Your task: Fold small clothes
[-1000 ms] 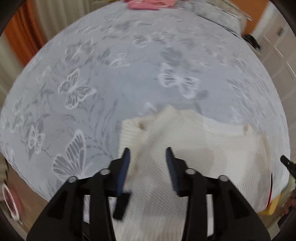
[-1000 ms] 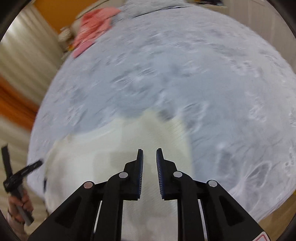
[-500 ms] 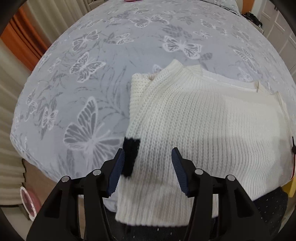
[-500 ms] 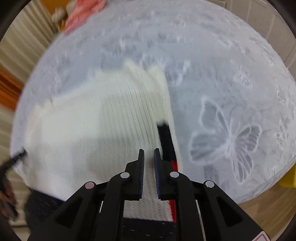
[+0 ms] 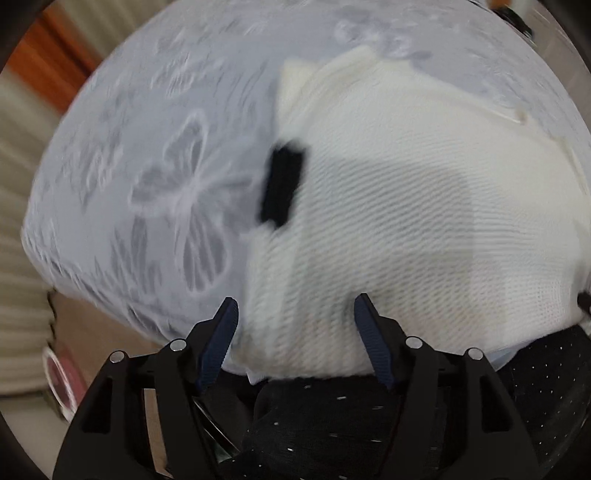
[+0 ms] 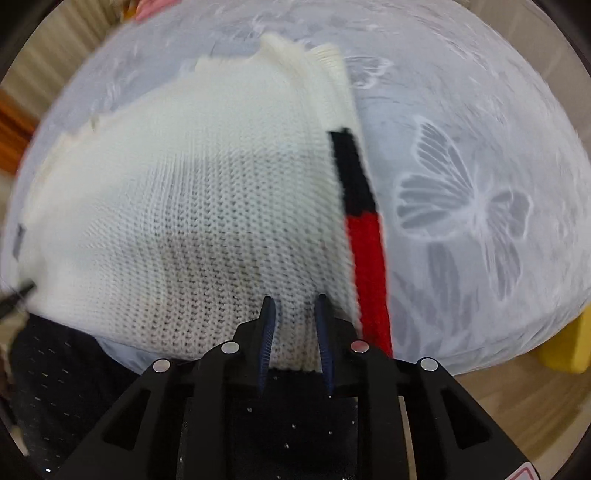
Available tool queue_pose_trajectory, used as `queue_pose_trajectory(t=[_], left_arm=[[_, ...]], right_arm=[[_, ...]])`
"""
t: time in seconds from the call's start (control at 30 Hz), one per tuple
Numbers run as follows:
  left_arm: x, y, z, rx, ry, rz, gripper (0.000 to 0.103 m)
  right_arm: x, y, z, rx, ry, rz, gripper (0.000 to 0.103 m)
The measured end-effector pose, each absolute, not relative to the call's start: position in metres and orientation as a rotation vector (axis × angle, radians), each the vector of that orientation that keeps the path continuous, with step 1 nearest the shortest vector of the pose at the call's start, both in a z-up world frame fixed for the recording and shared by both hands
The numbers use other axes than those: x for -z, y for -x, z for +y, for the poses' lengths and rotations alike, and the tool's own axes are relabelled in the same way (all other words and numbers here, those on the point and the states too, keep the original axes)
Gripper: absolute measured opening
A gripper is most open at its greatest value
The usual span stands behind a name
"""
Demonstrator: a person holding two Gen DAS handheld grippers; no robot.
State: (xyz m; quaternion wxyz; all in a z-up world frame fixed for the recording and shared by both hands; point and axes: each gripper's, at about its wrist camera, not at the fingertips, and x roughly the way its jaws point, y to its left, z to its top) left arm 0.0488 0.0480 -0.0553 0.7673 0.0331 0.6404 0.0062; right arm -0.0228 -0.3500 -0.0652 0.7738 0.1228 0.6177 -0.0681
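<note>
A cream knitted sweater [image 5: 406,206] lies partly folded on the butterfly-print bedspread [image 5: 159,192]. A black patch [image 5: 282,184] shows at its left edge. In the right wrist view the sweater [image 6: 184,206] has a black and red stripe [image 6: 364,229] along its right edge. My left gripper [image 5: 295,317] is open, its fingers straddling the sweater's near hem. My right gripper [image 6: 293,314] stands slightly open over the near hem, beside the red stripe, with knit fabric between the fingers.
The bed's near edge is just below both grippers, with dark speckled clothing [image 5: 332,424] under them. Wooden floor [image 6: 498,398] and a yellow object [image 6: 569,343] lie to the right. Pink clothes [image 6: 147,9] sit at the bed's far side.
Both grippers have pulled back toward the near edge of the bed, over the sweater's hem. The right gripper's fingers have opened a little.
</note>
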Motion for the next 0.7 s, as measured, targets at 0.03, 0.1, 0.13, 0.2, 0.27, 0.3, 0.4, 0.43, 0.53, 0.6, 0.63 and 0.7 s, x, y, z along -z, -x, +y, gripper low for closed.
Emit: queue_pose_trajectory(t=[0.03,0.1,0.13,0.2,0.27,0.3,0.4,0.43,0.53,0.6,0.63,0.7], left_arm=[[0.057,-0.047,0.057,-0.018,-0.022,1.398,0.065],[0.056,-0.046,0.067,-0.018,0.03,1.406,0.066],[0.052,-0.046,0.071,-0.021,0.037,1.407,0.066],[0.04,-0.045,0.074,-0.008,0.049,1.385,0.064],[0.02,-0.048,0.075,0.005,0.076,1.336,0.064],[0.012,-0.051,0.073,0.016,0.089,1.318,0.064],[-0.004,-0.068,0.053,0.054,0.081,1.275,0.064],[-0.004,-0.077,0.041,0.067,0.063,1.268,0.065],[0.011,-0.099,0.014,0.09,0.011,1.29,0.066],[0.03,-0.107,0.006,0.08,-0.028,1.33,0.066],[0.042,-0.109,0.004,0.071,-0.042,1.357,0.066],[0.053,-0.109,0.002,0.066,-0.069,1.363,0.069]], right_arm=[[0.064,0.026,-0.353,0.155,-0.287,1.34,0.02],[0.06,0.028,-0.355,0.174,-0.278,1.348,0.021],[0.056,0.029,-0.355,0.179,-0.271,1.349,0.021],[0.042,0.032,-0.35,0.181,-0.275,1.328,0.025],[0.022,0.031,-0.335,0.14,-0.279,1.285,0.027],[0.015,0.026,-0.328,0.106,-0.285,1.269,0.027],[0.001,-0.005,-0.29,-0.008,-0.266,1.237,0.027],[0.0,-0.012,-0.282,-0.032,-0.26,1.233,0.027],[0.011,-0.043,-0.259,-0.059,-0.223,1.25,0.027],[0.033,-0.059,-0.26,-0.013,-0.175,1.299,0.027],[0.043,-0.061,-0.266,0.026,-0.148,1.322,0.027],[0.057,-0.059,-0.279,0.056,-0.14,1.335,0.026]])
